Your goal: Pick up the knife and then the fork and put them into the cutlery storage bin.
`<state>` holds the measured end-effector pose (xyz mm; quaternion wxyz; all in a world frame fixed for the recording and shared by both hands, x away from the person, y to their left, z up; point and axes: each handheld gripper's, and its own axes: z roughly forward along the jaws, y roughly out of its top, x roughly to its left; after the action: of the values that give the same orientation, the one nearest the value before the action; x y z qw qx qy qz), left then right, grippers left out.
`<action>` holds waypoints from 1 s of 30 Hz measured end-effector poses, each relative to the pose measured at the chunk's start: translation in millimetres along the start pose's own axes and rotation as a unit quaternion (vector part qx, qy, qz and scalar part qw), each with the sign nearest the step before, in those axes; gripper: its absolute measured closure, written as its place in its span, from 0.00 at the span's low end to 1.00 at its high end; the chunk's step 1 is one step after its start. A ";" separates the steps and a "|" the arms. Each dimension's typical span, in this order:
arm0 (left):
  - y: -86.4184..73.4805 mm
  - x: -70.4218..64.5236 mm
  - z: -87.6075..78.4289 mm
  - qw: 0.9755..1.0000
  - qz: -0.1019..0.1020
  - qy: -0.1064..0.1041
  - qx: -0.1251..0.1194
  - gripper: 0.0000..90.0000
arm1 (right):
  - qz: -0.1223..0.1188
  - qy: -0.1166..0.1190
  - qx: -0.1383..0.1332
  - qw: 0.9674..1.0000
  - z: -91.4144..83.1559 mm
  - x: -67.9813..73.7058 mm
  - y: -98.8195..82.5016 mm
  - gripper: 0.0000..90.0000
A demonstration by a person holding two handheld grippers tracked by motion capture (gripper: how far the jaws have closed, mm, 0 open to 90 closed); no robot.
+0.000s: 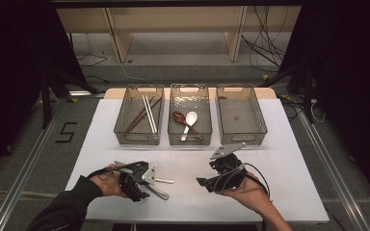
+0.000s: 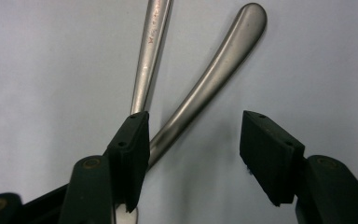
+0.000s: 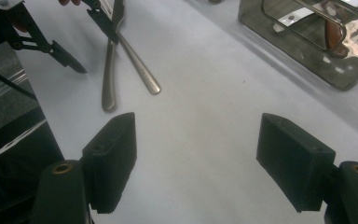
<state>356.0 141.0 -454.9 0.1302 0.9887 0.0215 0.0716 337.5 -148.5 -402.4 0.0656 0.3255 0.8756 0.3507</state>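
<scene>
Left gripper point(image 2: 195, 154) found part open over two crossed steel handles point(image 2: 209, 81) on the white table point(image 1: 279, 159), jaws astride, far pad clear of metal. Right gripper point(image 3: 196, 161) held wide and empty, well apart. High view alone showed three clear bins point(image 1: 241, 115); left gripper view revealed the handles' smooth, rounded, brushed finish.

Two metal utensil handles point(image 2: 205, 88) cross on the table; their working ends lie under the left gripper point(image 1: 142, 180), so the utensil type cannot be told. One handle runs off the left gripper view's top edge. In the right gripper view, a basket point(image 3: 303, 51) is cropped at the top and right edges.
</scene>
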 end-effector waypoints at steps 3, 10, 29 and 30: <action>1.8 0.8 3.1 1.000 0.012 0.004 0.007 0.52 | -0.003 0.001 0.001 1.000 0.8 0.5 0.6 0.33; 6.3 6.8 8.9 1.000 0.019 -0.006 0.020 0.59 | -0.002 0.002 0.003 1.000 1.7 -0.4 0.5 0.33; 19.4 15.3 13.4 0.997 0.013 -0.041 0.066 0.67 | -0.006 0.002 0.006 1.000 1.8 -0.5 0.5 0.33; 19.6 15.2 13.8 0.997 0.006 -0.043 0.064 0.67 | -0.005 0.002 0.006 1.000 1.8 -0.5 0.5 0.33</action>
<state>373.5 119.5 -460.9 0.0667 0.9973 0.0148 0.0285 338.8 -147.5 -403.5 0.0642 0.3208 0.8793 0.3460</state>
